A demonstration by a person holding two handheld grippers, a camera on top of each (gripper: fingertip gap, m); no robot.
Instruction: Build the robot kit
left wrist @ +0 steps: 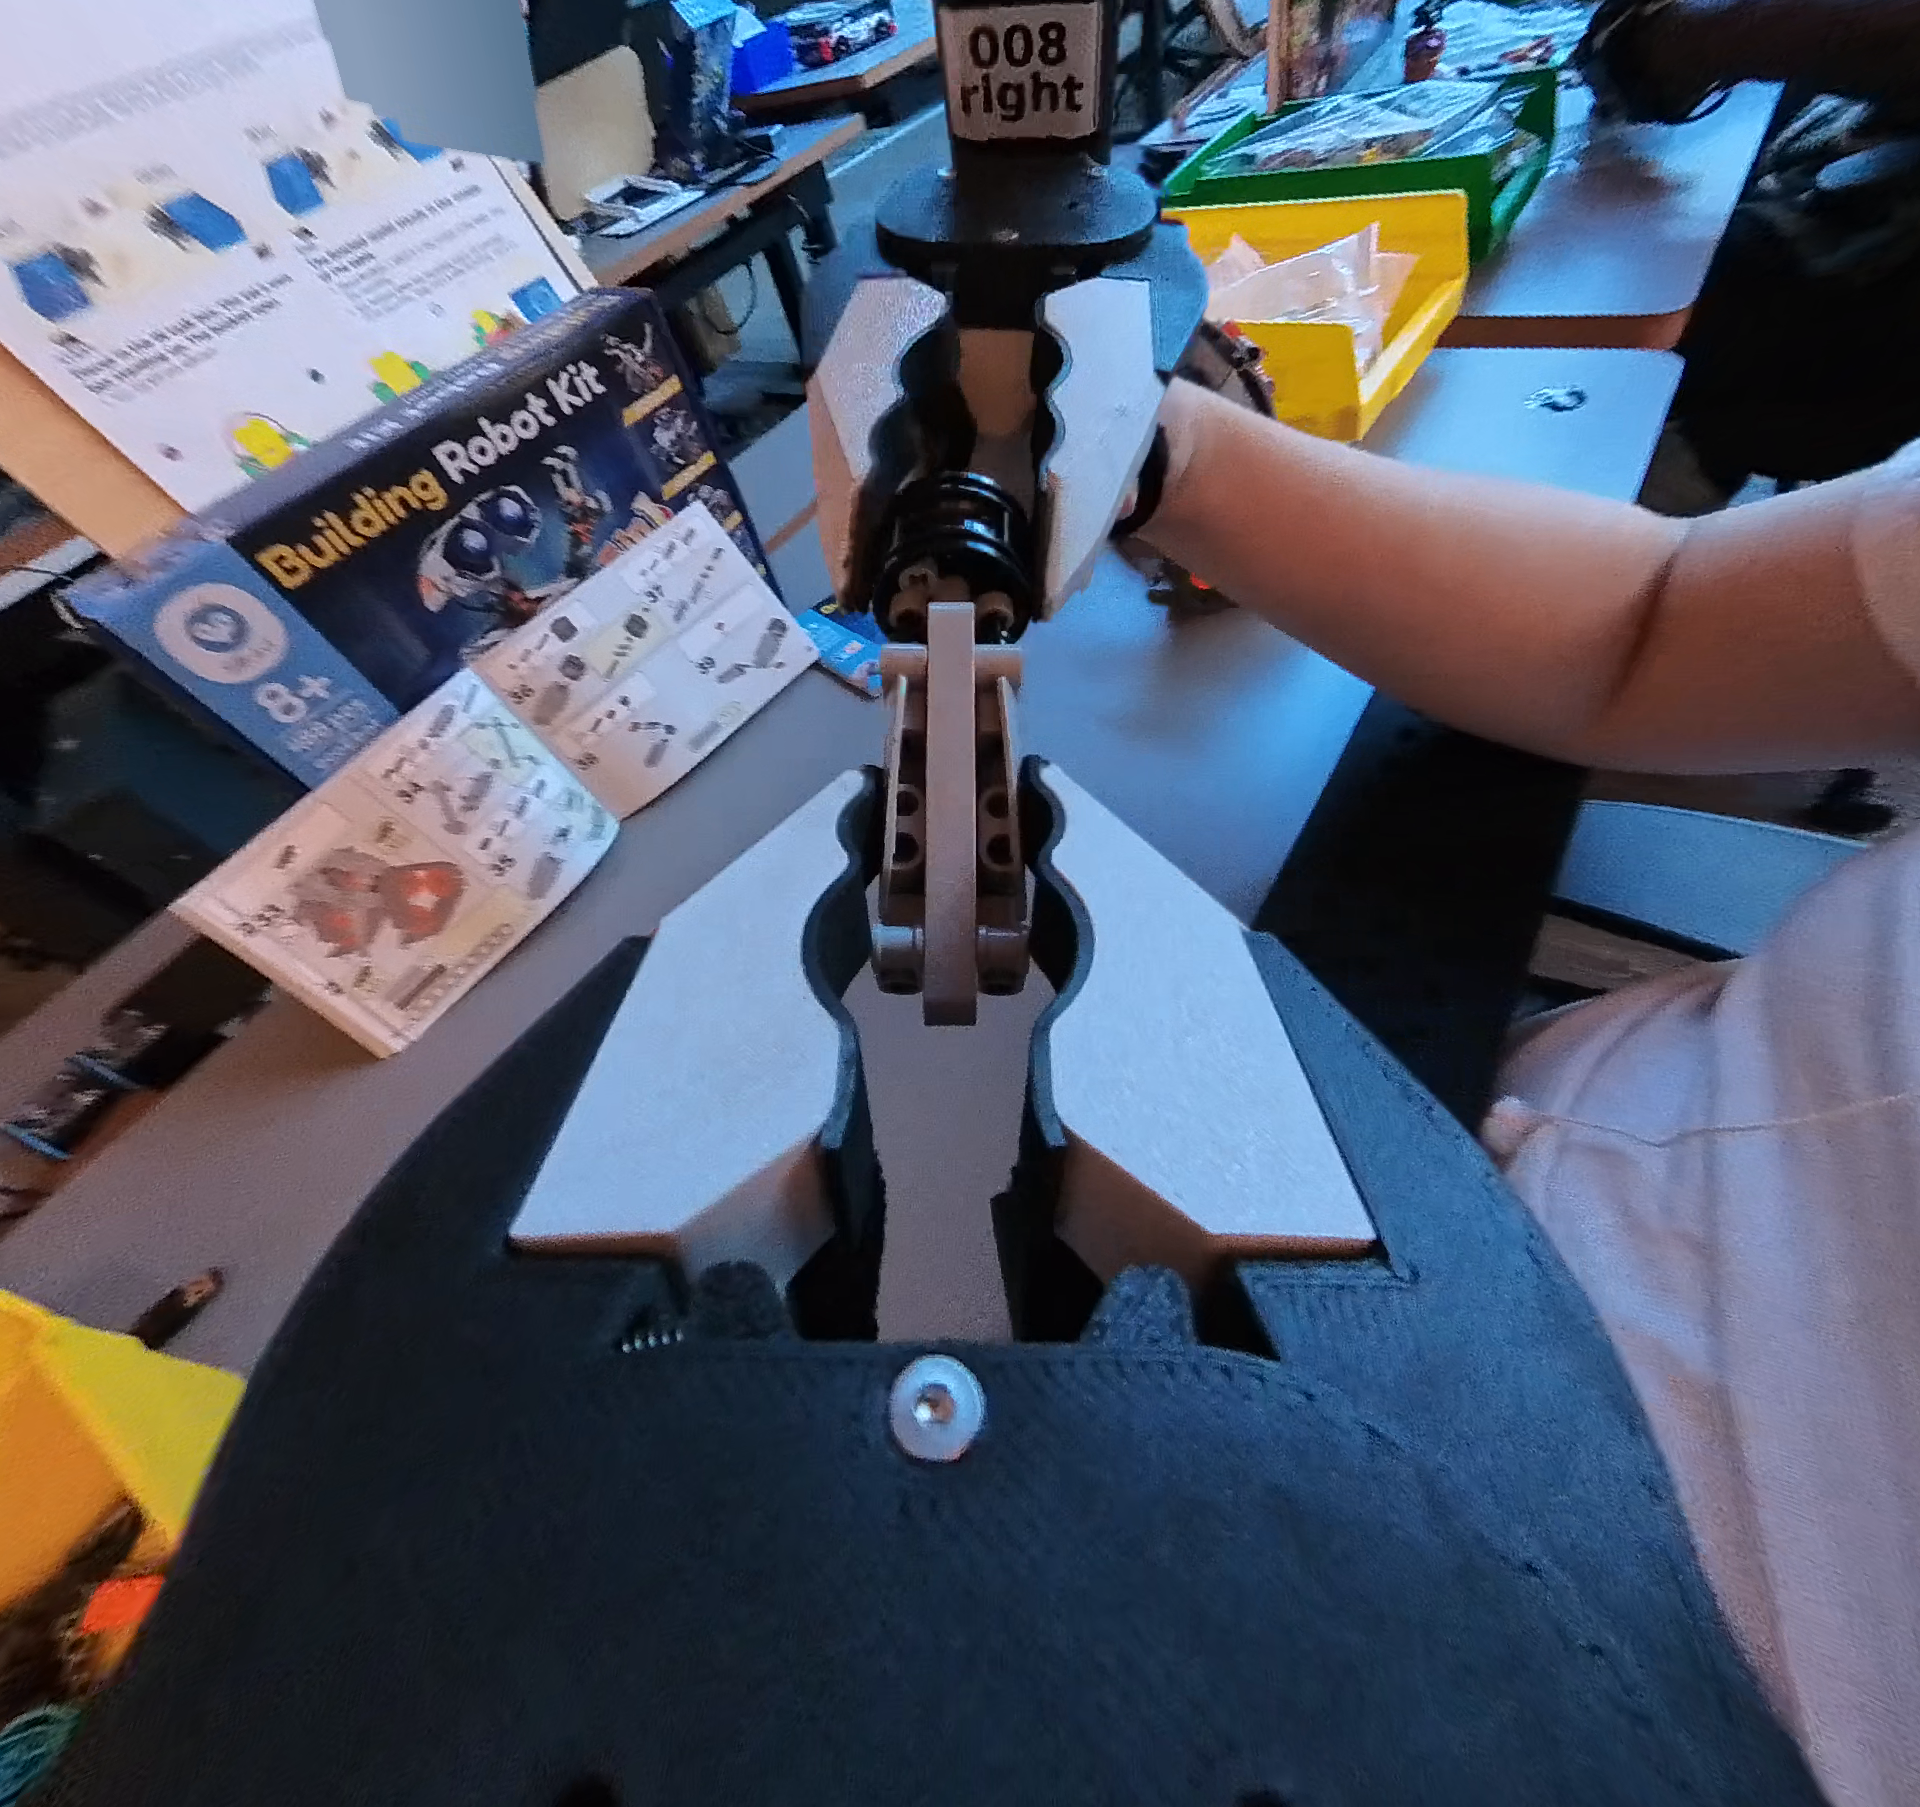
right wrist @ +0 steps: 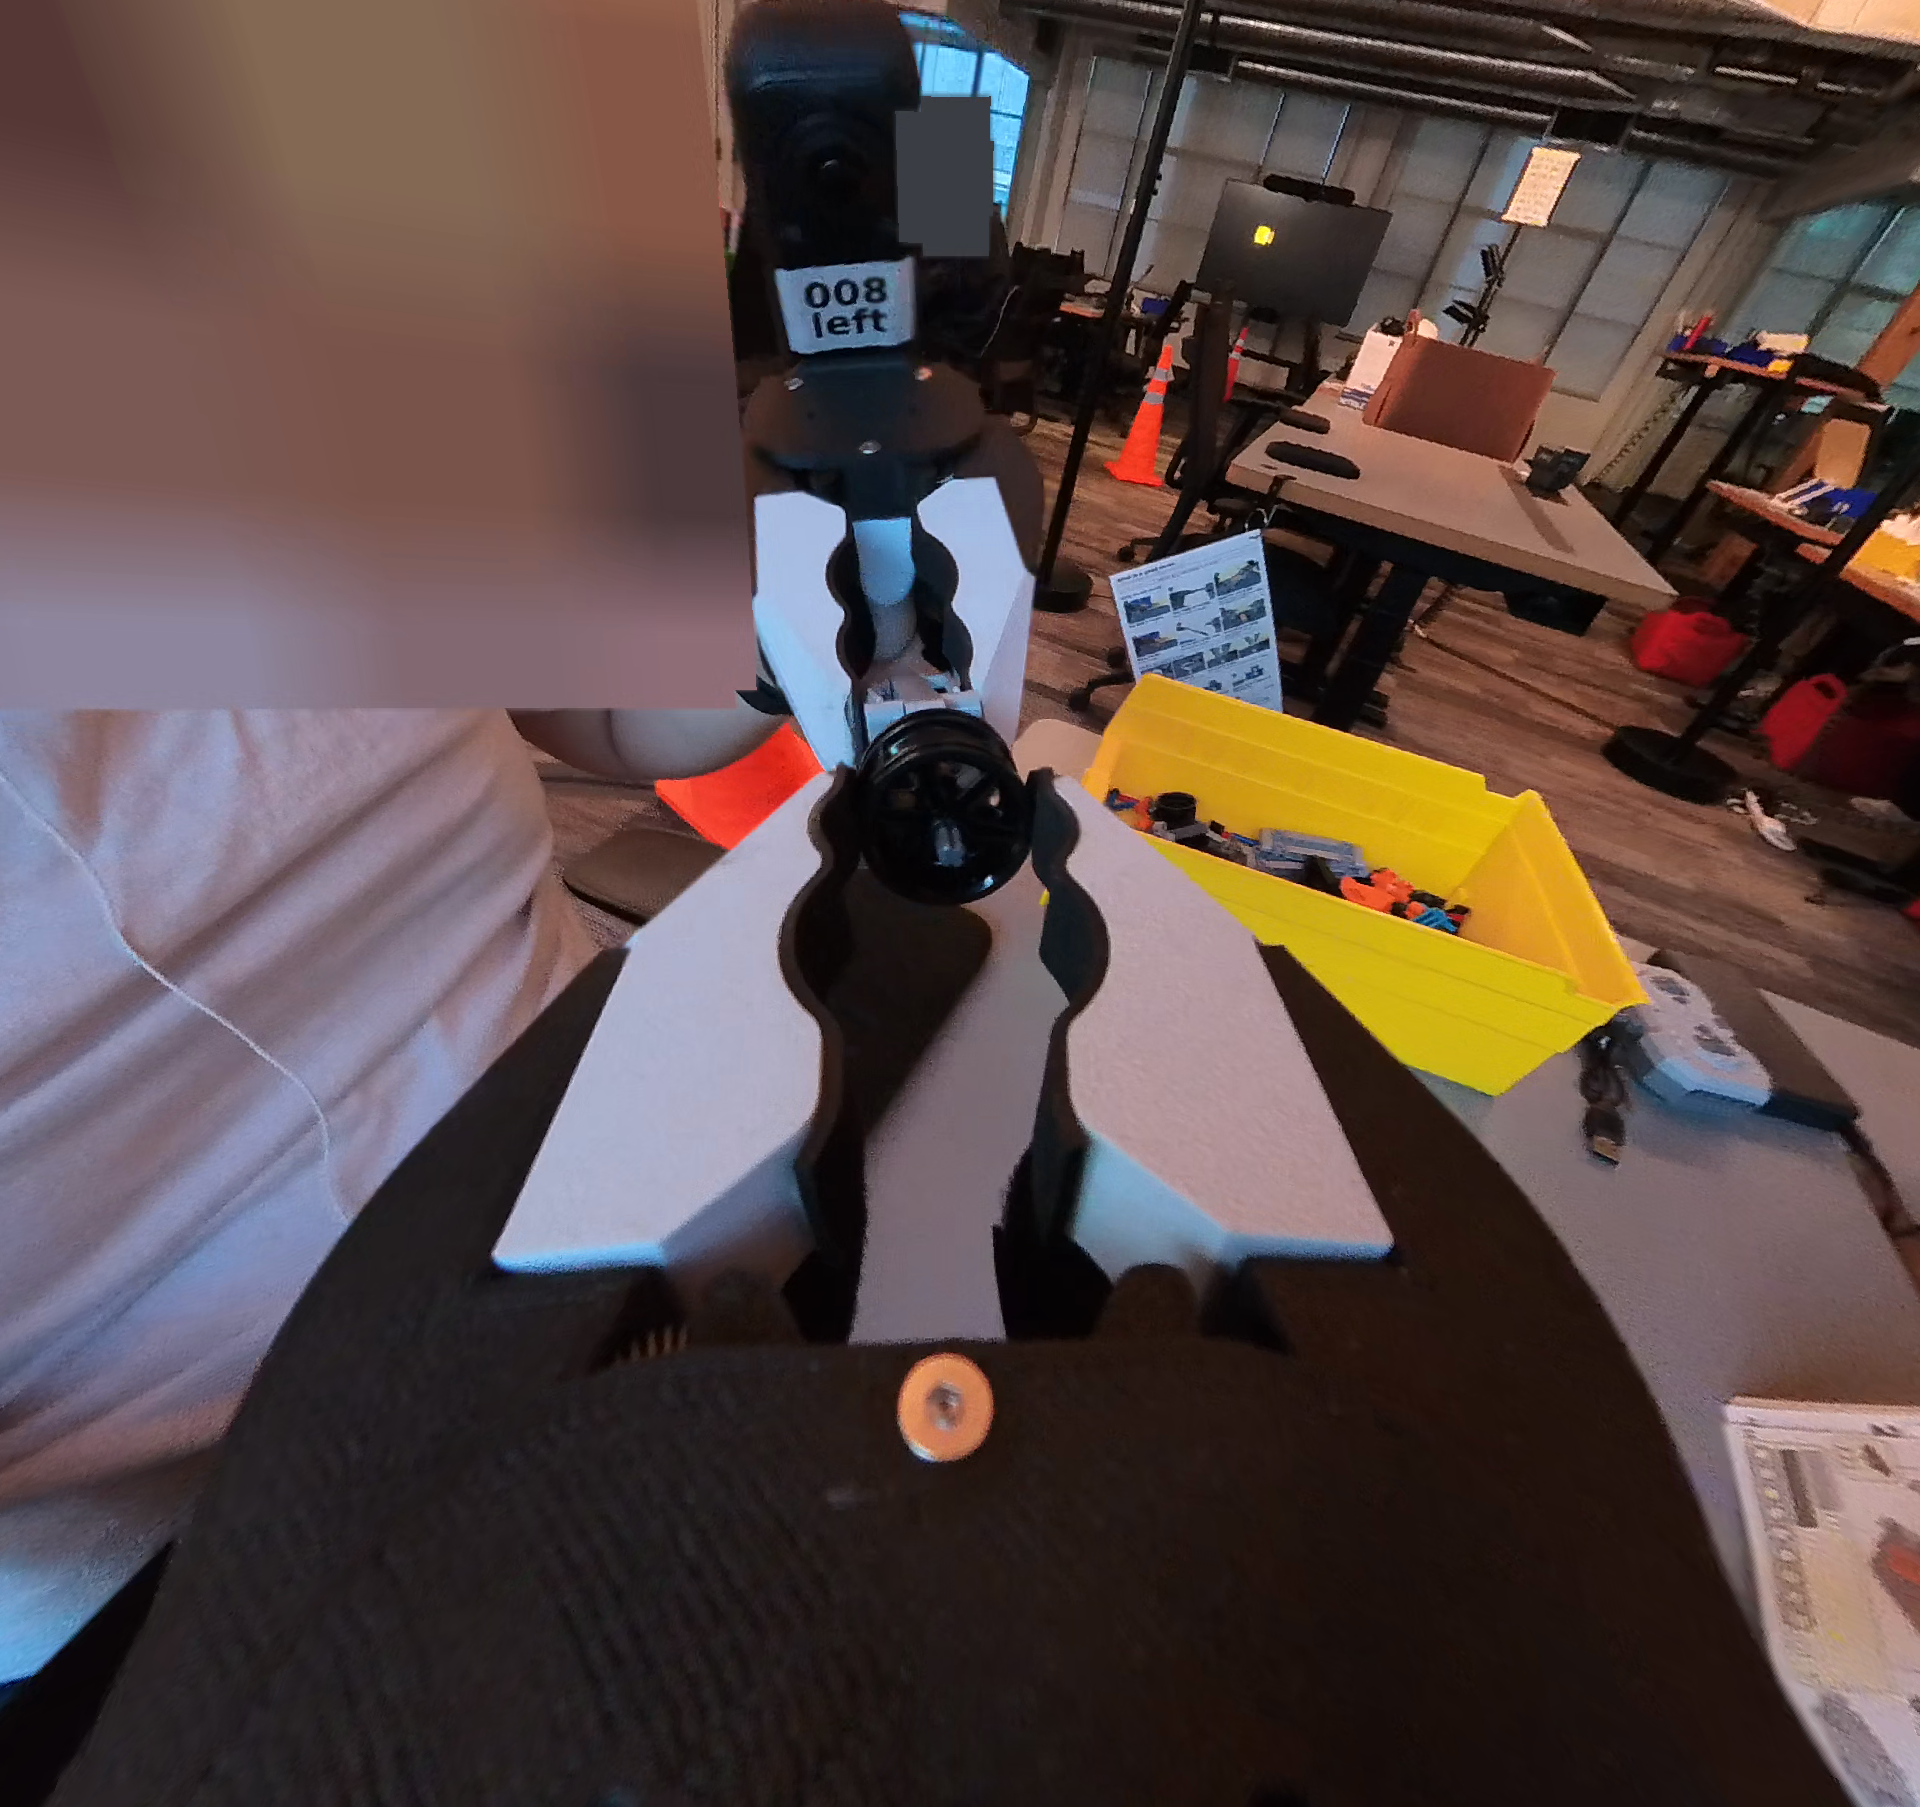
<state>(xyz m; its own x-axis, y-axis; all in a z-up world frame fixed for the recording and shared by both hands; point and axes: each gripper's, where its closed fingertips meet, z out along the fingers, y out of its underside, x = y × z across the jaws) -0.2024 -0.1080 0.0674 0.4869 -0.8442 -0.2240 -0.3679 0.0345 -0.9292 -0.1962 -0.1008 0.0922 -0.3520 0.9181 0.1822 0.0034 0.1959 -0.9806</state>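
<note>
My left gripper (left wrist: 951,791) is shut on a grey brick assembly (left wrist: 951,864) of holed beams, held upright above the grey table (left wrist: 1143,708). My right gripper (left wrist: 961,573) faces it tip to tip and is shut on a black wheel (left wrist: 956,531). The wheel sits against the far end of the grey assembly. In the right wrist view, my right gripper (right wrist: 940,796) clamps the black wheel (right wrist: 940,822) by its rim, hub facing the camera. The left gripper (right wrist: 914,708) is just behind the wheel, and only a sliver of the grey assembly (right wrist: 920,689) shows.
A boxed robot kit (left wrist: 436,531) and an open instruction booklet (left wrist: 499,801) lie left on the table. A yellow bin (right wrist: 1403,1009) holds several loose pieces; a grey device with a cable (right wrist: 1694,1051) lies beside it. Another yellow bin (left wrist: 1340,375) and a green box (left wrist: 1507,147) stand behind. A person's forearm (left wrist: 1455,594) reaches in from the right. My two grippers' fingertips are within a few centimetres of each other.
</note>
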